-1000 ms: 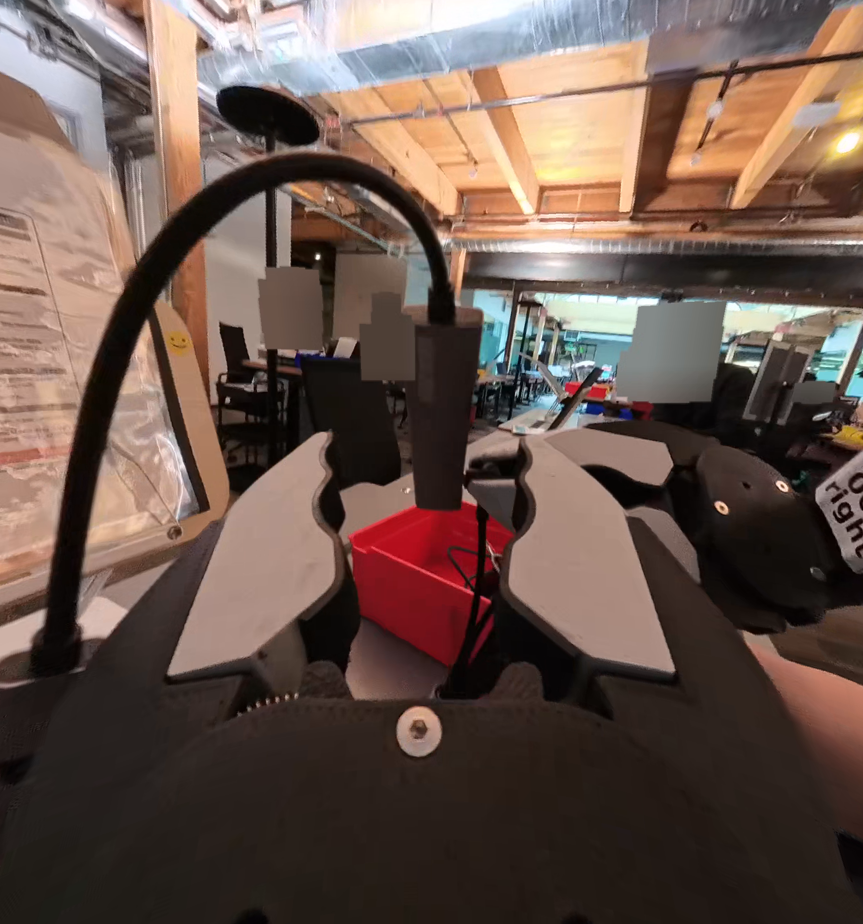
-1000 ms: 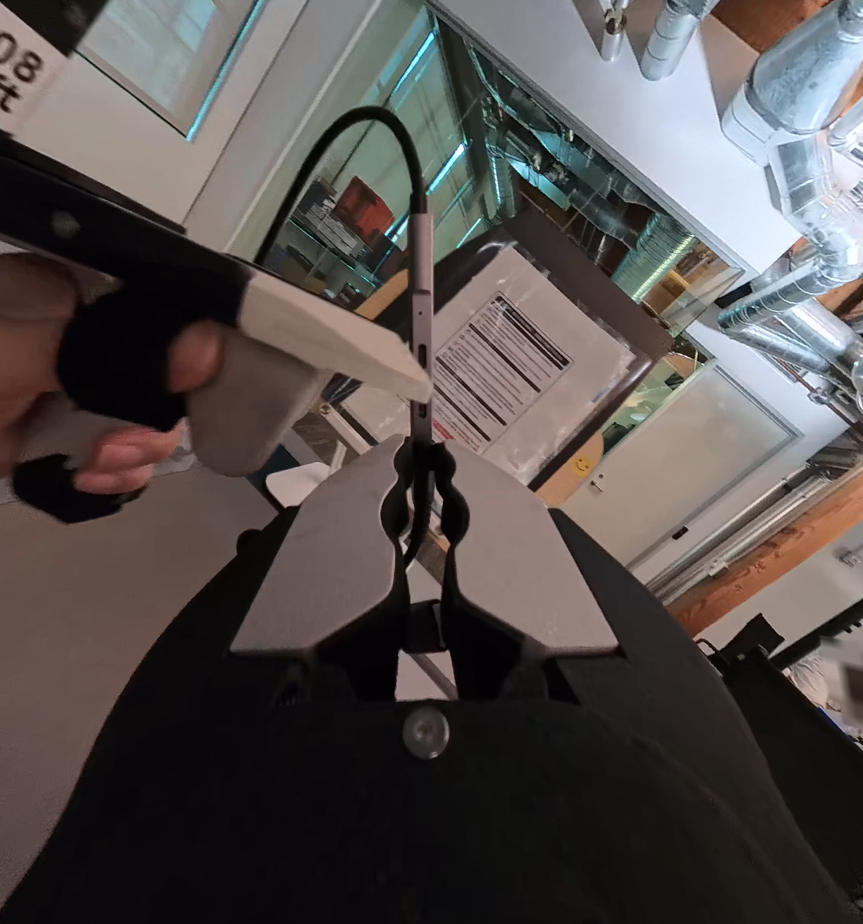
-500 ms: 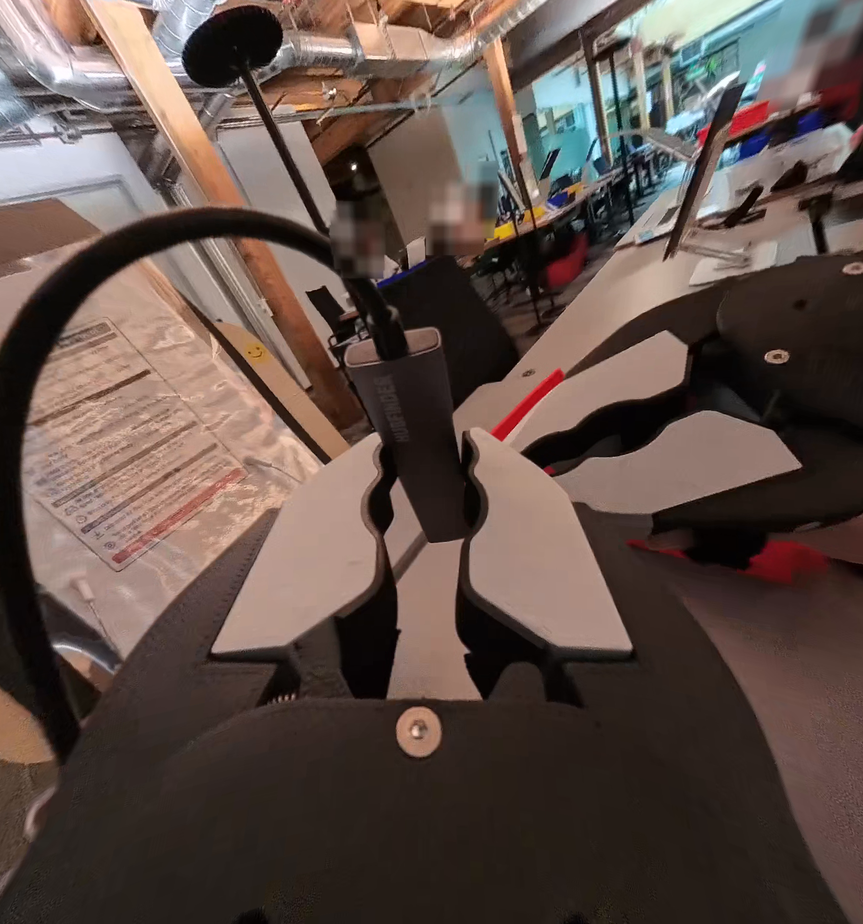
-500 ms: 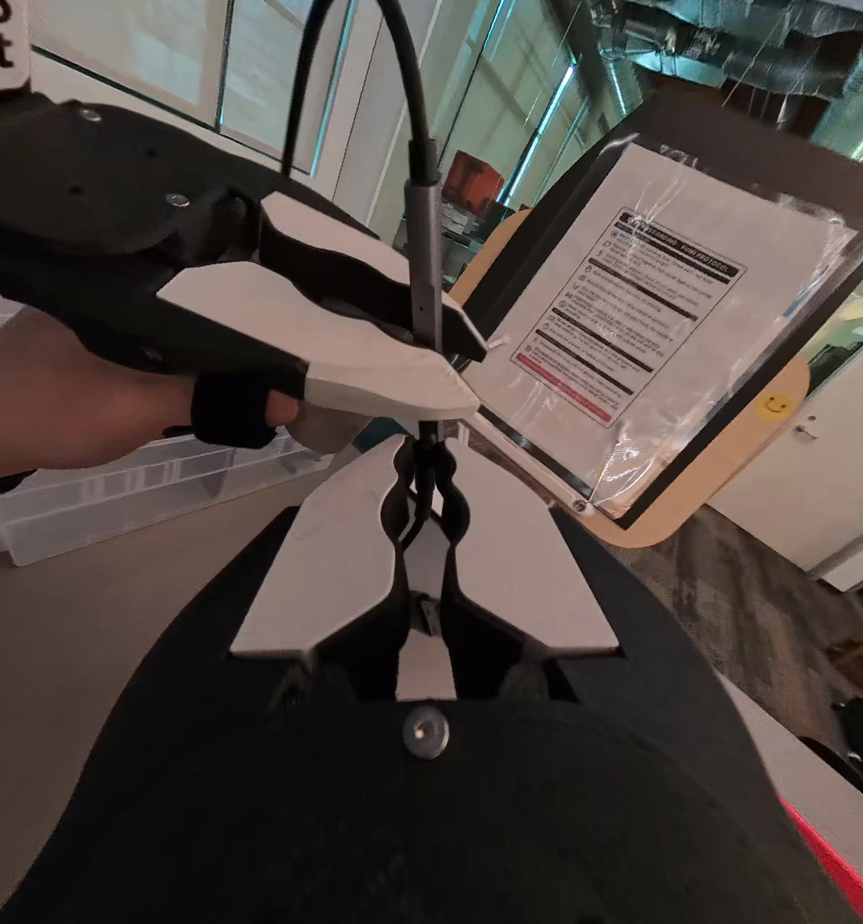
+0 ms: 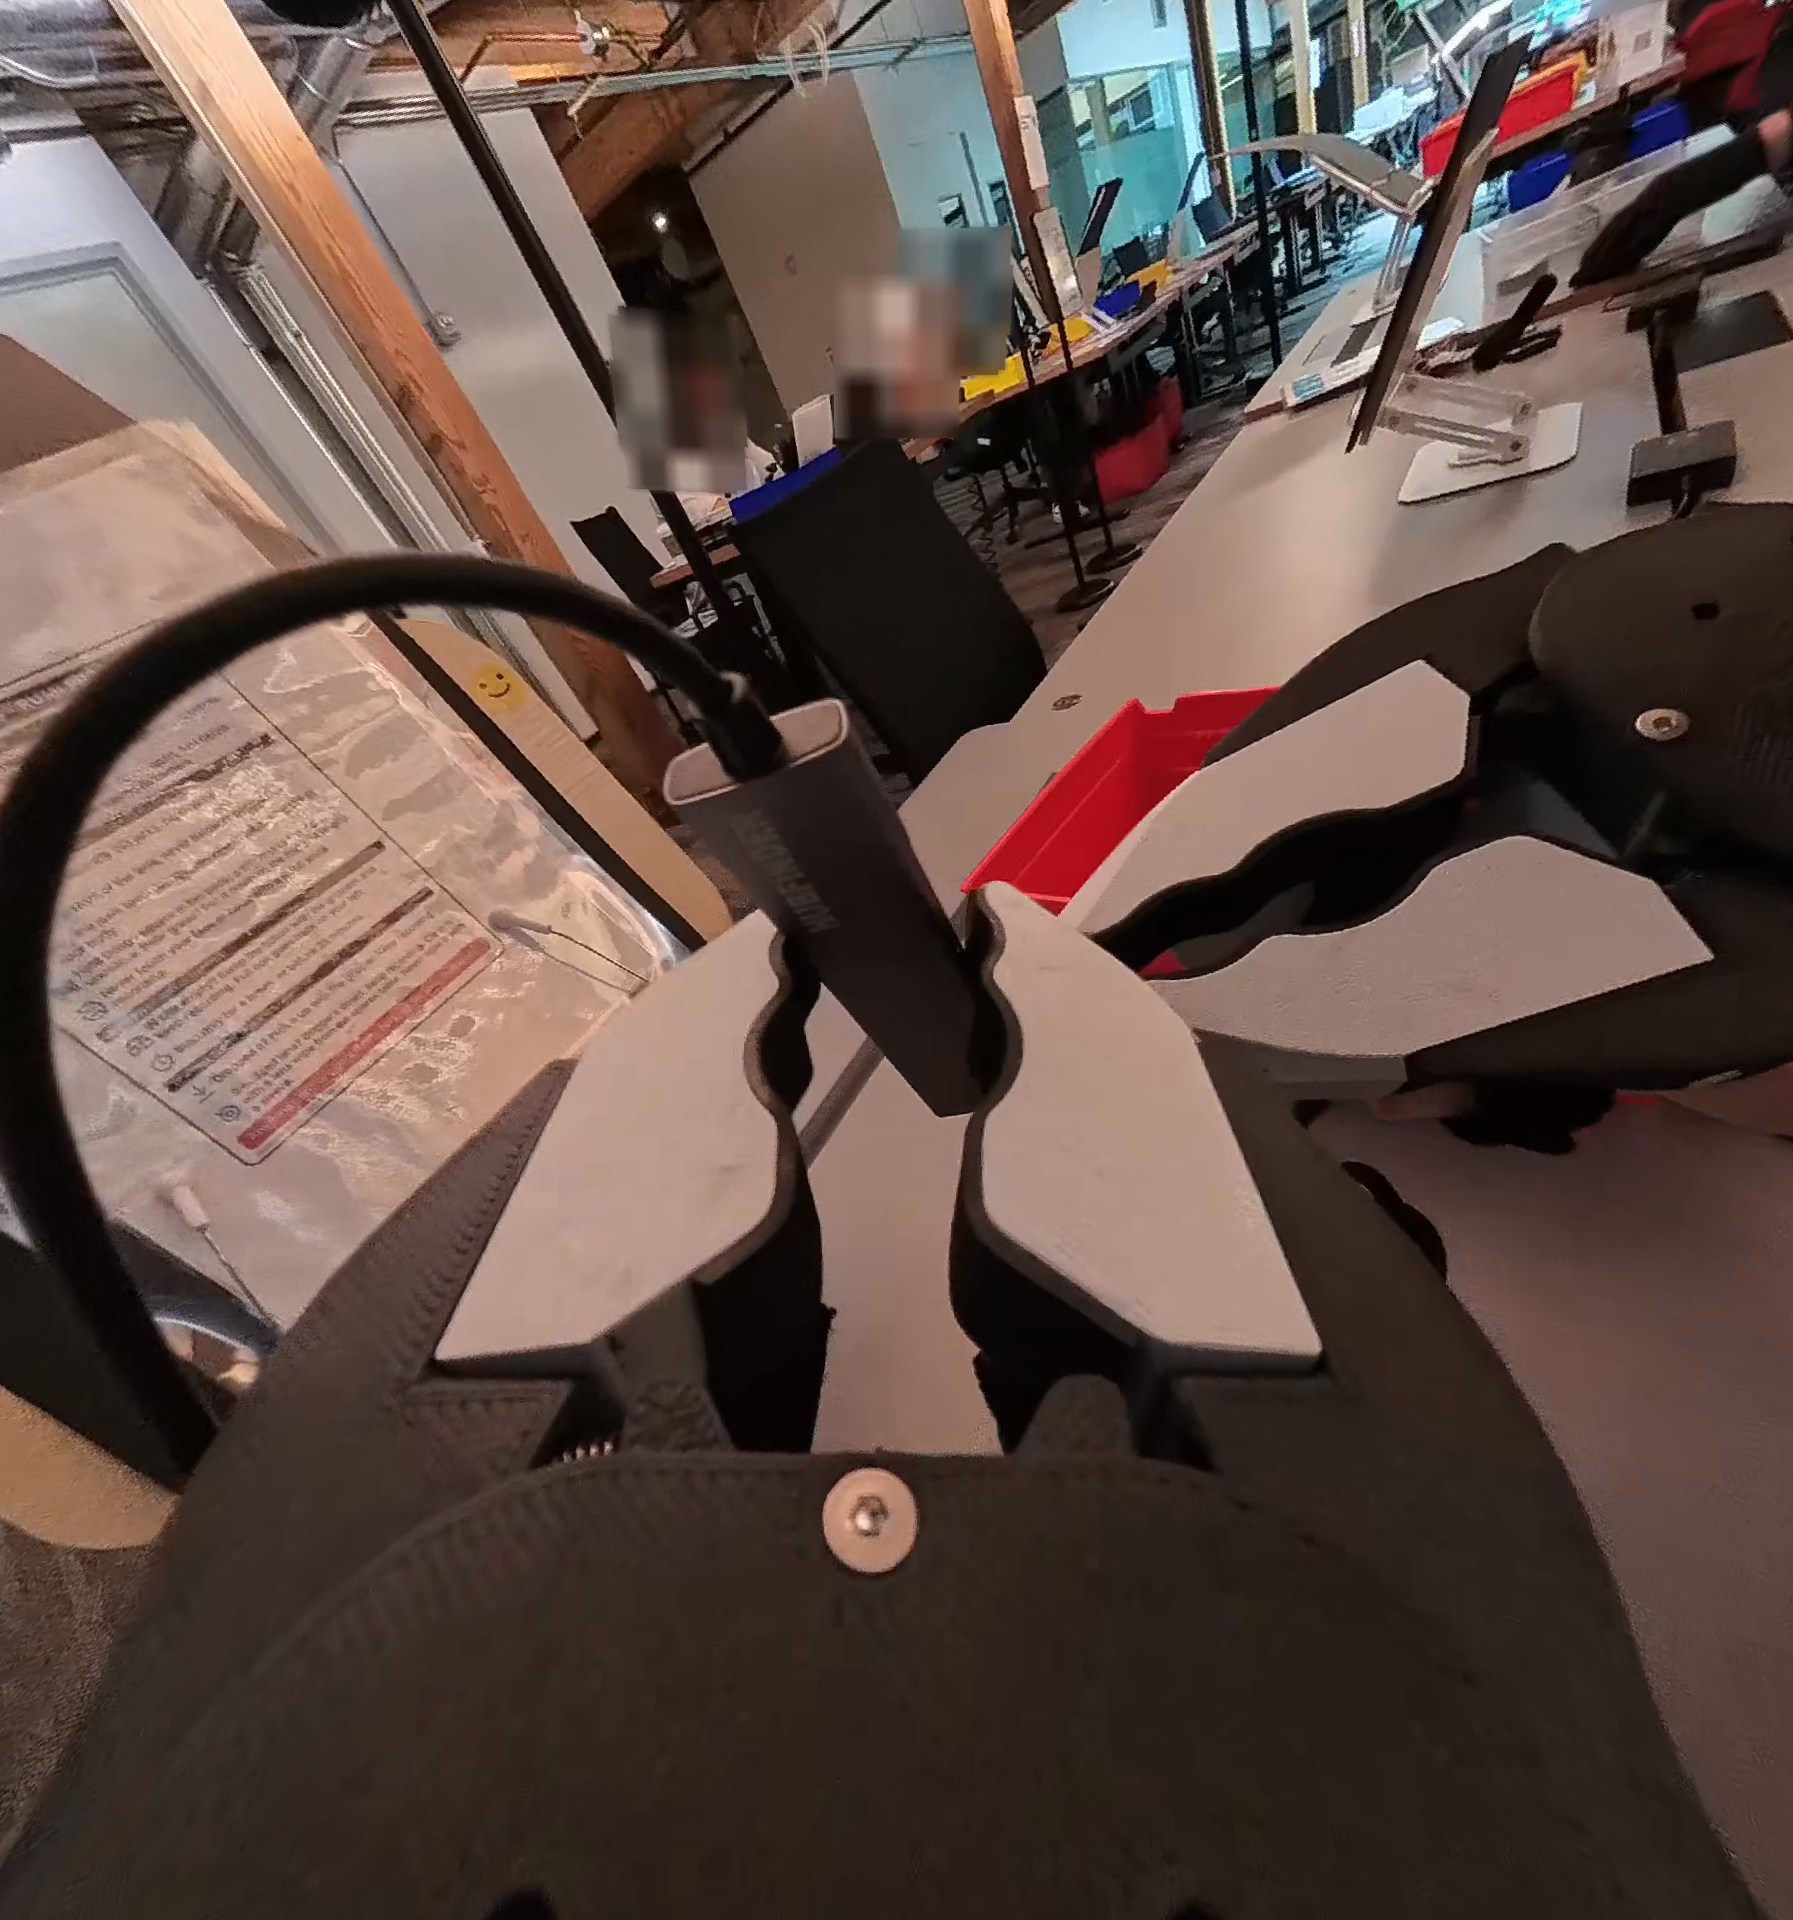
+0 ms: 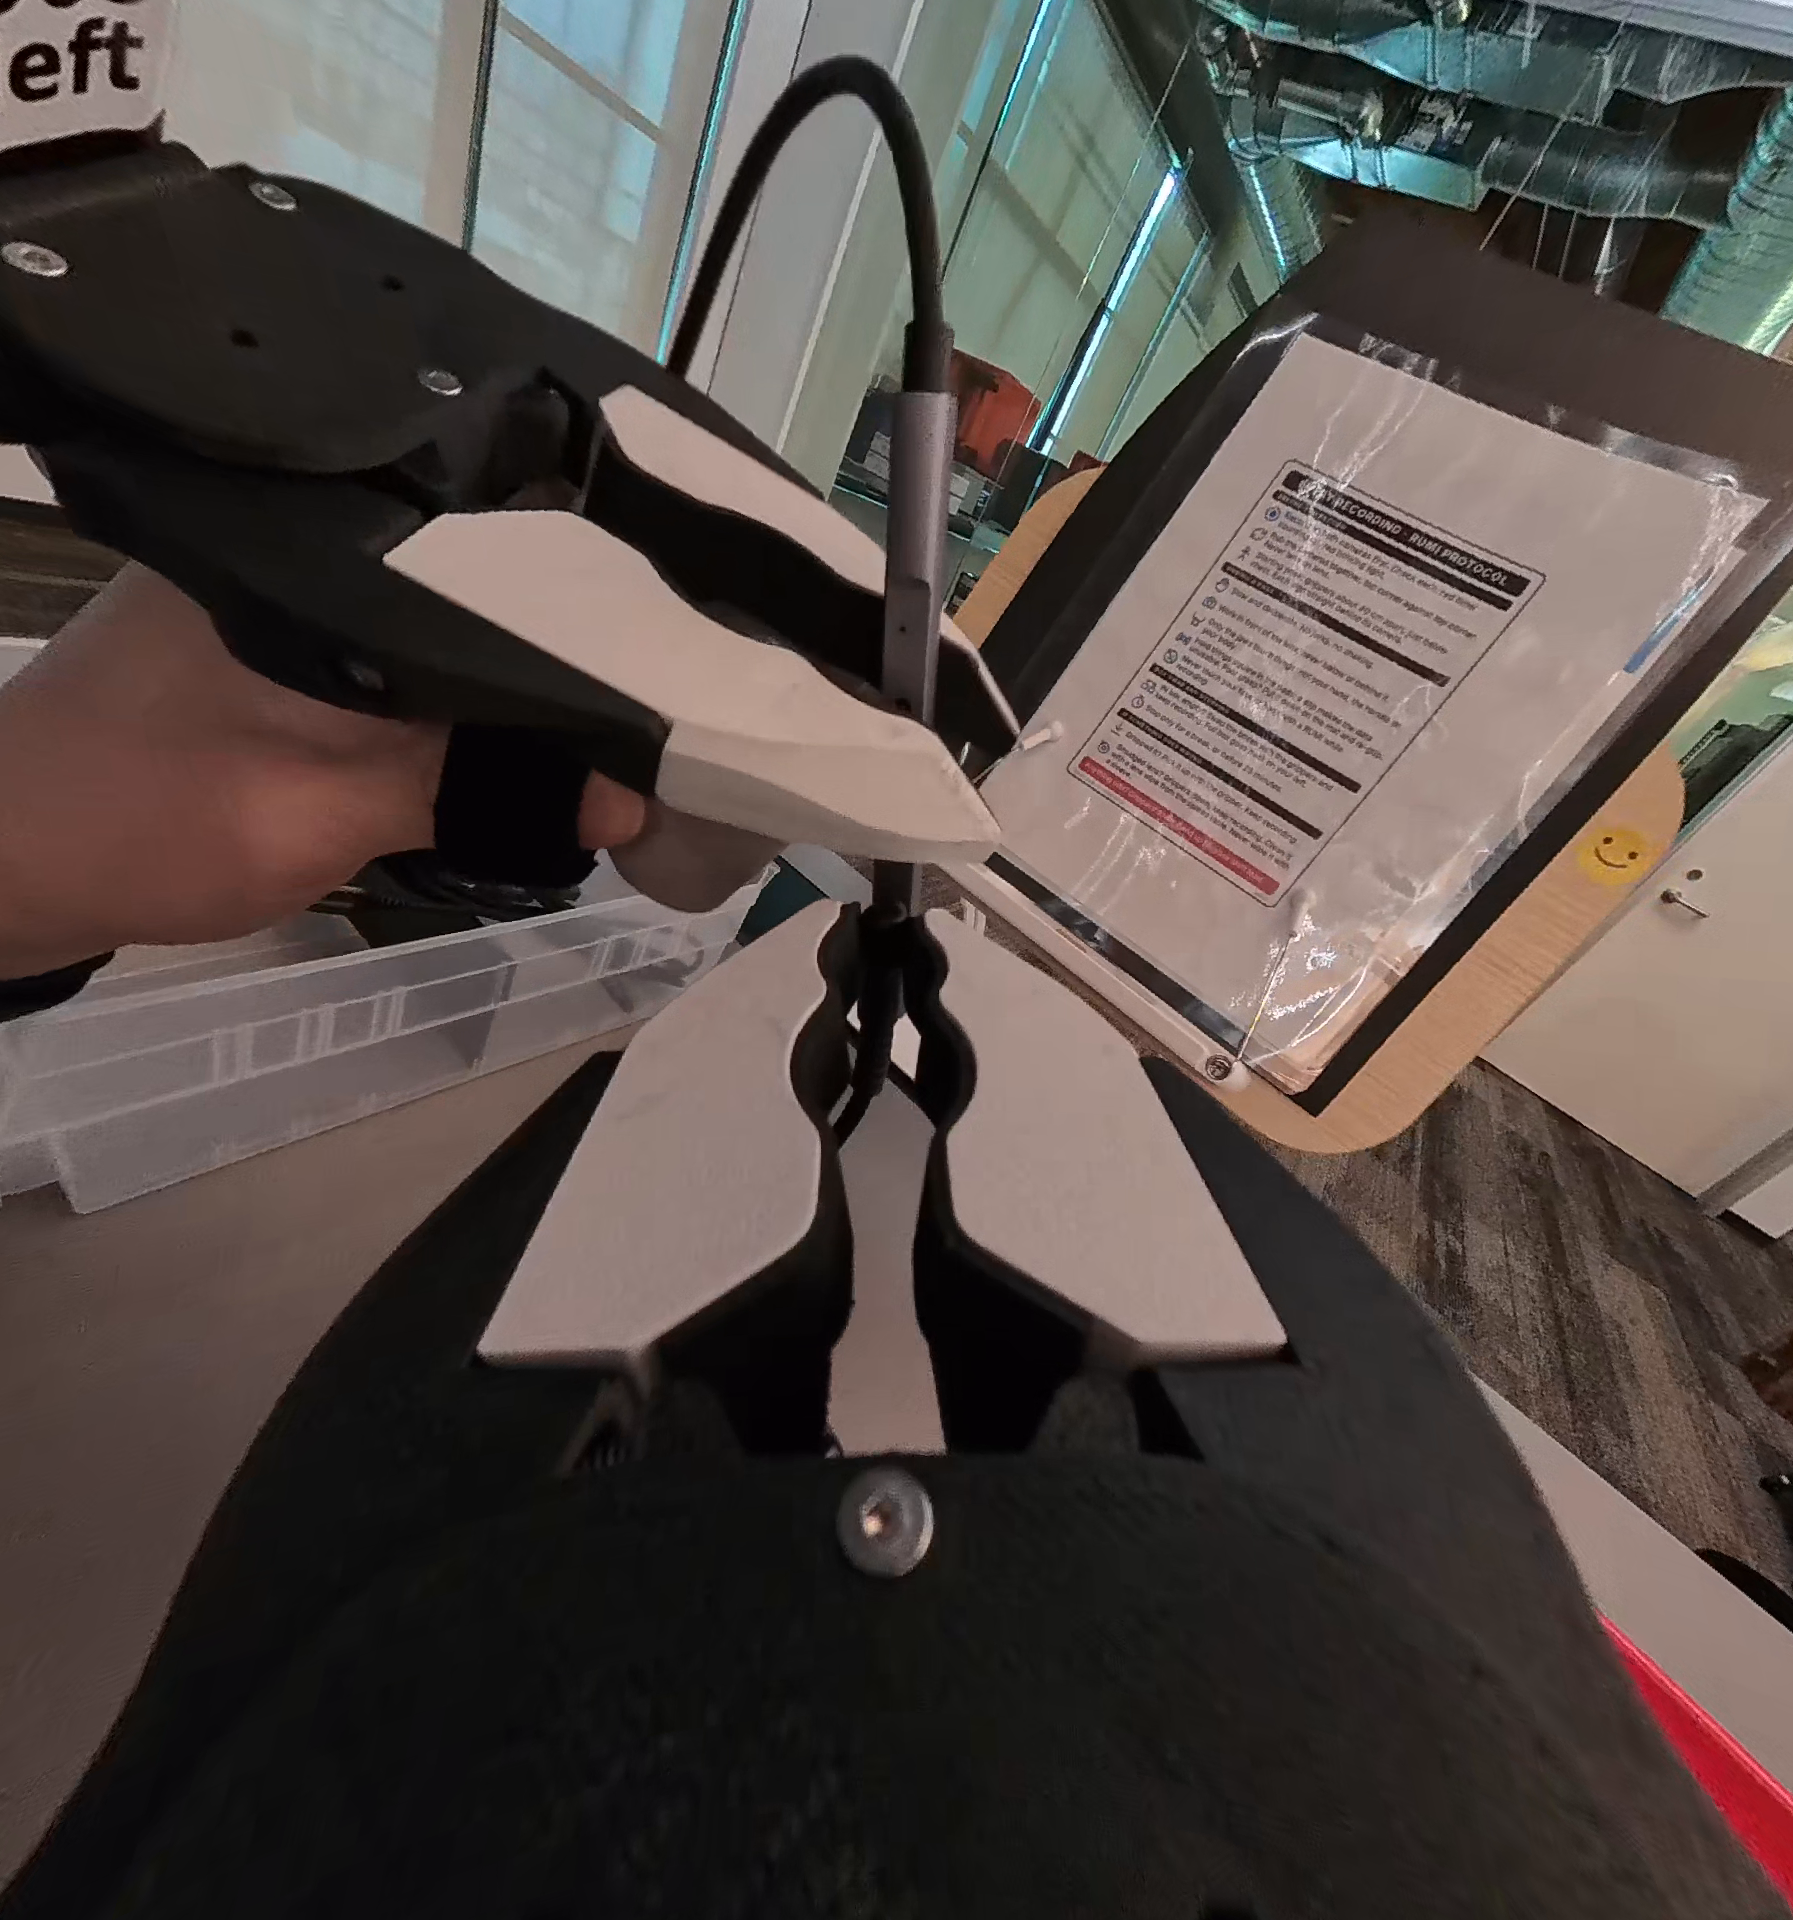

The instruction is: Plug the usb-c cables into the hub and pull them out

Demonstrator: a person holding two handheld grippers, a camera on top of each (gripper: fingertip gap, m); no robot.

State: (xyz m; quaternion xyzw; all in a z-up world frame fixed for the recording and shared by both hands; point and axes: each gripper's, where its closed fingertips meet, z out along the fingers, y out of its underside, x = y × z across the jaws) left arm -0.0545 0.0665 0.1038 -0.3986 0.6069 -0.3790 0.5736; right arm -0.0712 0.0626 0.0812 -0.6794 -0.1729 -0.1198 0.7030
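Dark grey hub (image 5: 861, 925), black cable (image 5: 61, 852), red bin (image 5: 1089, 821) — yellow smiley sticker (image 6: 1616, 855).

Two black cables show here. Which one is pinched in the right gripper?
The thin cable running down from the hub's lower end, pinched by the right gripper. The thicker cable arches freely from the hub's top; the left gripper holds the hub.

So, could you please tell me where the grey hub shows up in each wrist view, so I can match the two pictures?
Left wrist view: the hub stands tilted at centre, clamped between the left gripper fingers.
Right wrist view: the hub is seen edge-on, upper centre, above the right gripper.
Shared landmark: the laminated sheet with a smiley sticker nearby.
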